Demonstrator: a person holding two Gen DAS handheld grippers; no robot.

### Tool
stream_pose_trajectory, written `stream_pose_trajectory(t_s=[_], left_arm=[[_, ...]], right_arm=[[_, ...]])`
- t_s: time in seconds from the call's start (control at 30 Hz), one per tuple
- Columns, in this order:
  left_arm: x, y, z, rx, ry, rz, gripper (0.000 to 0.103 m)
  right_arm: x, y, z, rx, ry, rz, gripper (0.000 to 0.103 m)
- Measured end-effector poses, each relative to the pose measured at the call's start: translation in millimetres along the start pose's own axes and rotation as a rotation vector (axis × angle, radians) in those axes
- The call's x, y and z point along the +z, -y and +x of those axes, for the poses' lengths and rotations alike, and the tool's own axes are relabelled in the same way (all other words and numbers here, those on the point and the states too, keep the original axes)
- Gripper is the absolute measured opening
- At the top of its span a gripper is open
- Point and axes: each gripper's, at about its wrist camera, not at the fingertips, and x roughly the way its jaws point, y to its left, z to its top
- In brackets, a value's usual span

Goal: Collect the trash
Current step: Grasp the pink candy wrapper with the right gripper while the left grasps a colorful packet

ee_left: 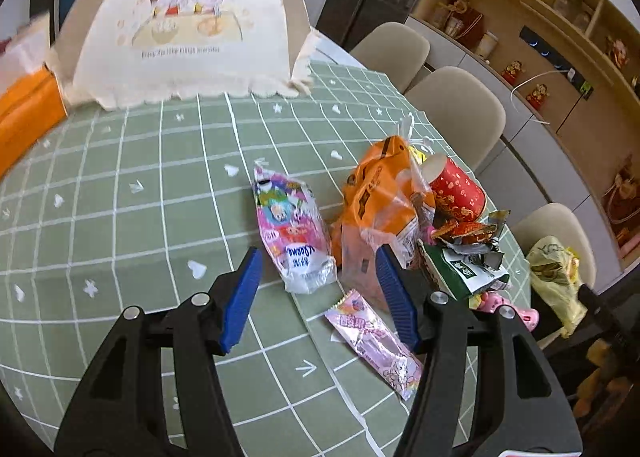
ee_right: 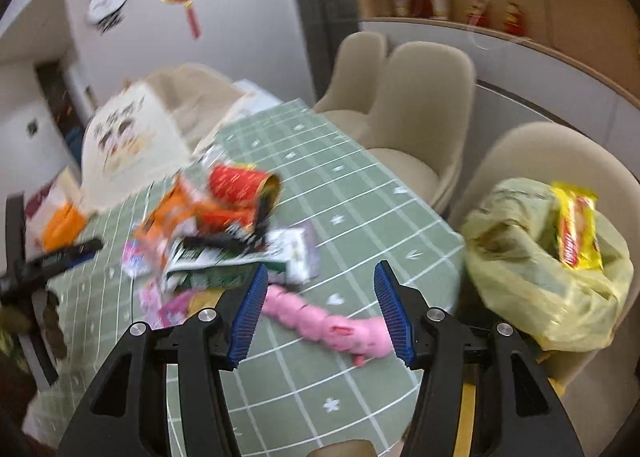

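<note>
A heap of trash lies on the green checked tablecloth [ee_left: 120, 197]: a pink-and-white snack bag [ee_left: 292, 225], an orange bag [ee_left: 380, 193], a red paper cup [ee_left: 456, 185], a torn green-and-white wrapper [ee_left: 464, 269] and a flat pink wrapper [ee_left: 374, 341]. My left gripper [ee_left: 318, 253] hovers open just before the snack bag, holding nothing. My right gripper [ee_right: 322, 267] is open too, above a pink segmented toy-like piece [ee_right: 324, 321] near the table's edge. A yellow-green trash bag [ee_right: 532, 265] sits on a chair to the right with a yellow packet [ee_right: 578, 233] in its mouth.
A white mesh food cover [ee_left: 180, 25] with a cartoon print stands at the back of the table, with an orange box [ee_left: 28, 109] to its left. Beige chairs [ee_left: 456, 109] line the right side. Shelves with figurines [ee_left: 540, 93] run along the wall.
</note>
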Motion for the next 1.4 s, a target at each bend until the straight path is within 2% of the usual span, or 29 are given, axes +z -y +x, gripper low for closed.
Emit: stream_pose_trajectory(t_s=[0.1, 0.2, 0.3, 0.4, 0.47, 0.53, 0.67, 0.8, 0.83, 0.93, 1.1, 1.27, 1.37, 1.4], left_arm=[[3, -2, 9, -0.013, -0.003, 0.029, 0.056], [14, -8, 31, 0.053, -0.007, 0.074, 0.056], [19, -18, 55, 0.089, -0.07, 0.058, 0.053], [20, -22, 75, 0.107, -0.118, 0.035, 0.041], [21, -21, 80, 0.096, -0.128, 0.019, 0.019], [21, -15, 79, 0.116, -0.121, 0.044, 0.003], [18, -9, 56, 0.081, -0.1, 0.056, 0.002], [14, -19, 23, 0.035, -0.073, 0.025, 0.002], [13, -23, 17, 0.037, -0.067, 0.017, 0.002], [9, -39, -1, 0.045, -0.052, -0.026, 0.002], [2, -63, -19, 0.06, -0.035, -0.096, 0.002], [-6, -77, -31, 0.041, -0.019, -0.151, 0.002], [-9, -80, -31, 0.032, -0.02, -0.162, 0.002], [-10, -80, -30, 0.03, -0.021, -0.165, 0.002]], right_arm=[[-8, -7, 10, -0.022, -0.04, -0.03, 0.053], [-17, -9, 23, -0.018, -0.101, -0.033, 0.052], [-26, -17, 31, 0.022, -0.127, -0.042, 0.052], [-30, -35, 37, 0.097, -0.143, -0.073, 0.051], [-31, -51, 42, 0.112, -0.152, -0.11, 0.051], [-32, -72, 50, 0.122, -0.168, -0.174, 0.051], [-39, -112, 64, 0.238, -0.208, -0.311, 0.051], [-42, -150, 70, 0.423, -0.232, -0.442, 0.051], [-43, -159, 74, 0.439, -0.239, -0.467, 0.051], [-45, -181, 95, 0.443, -0.264, -0.513, 0.051], [-35, -186, 128, 0.346, -0.269, -0.483, 0.047], [-38, -175, 138, 0.339, -0.302, -0.418, 0.047], [-41, -178, 137, 0.318, -0.294, -0.455, 0.045], [-41, -180, 137, 0.312, -0.295, -0.47, 0.041]])
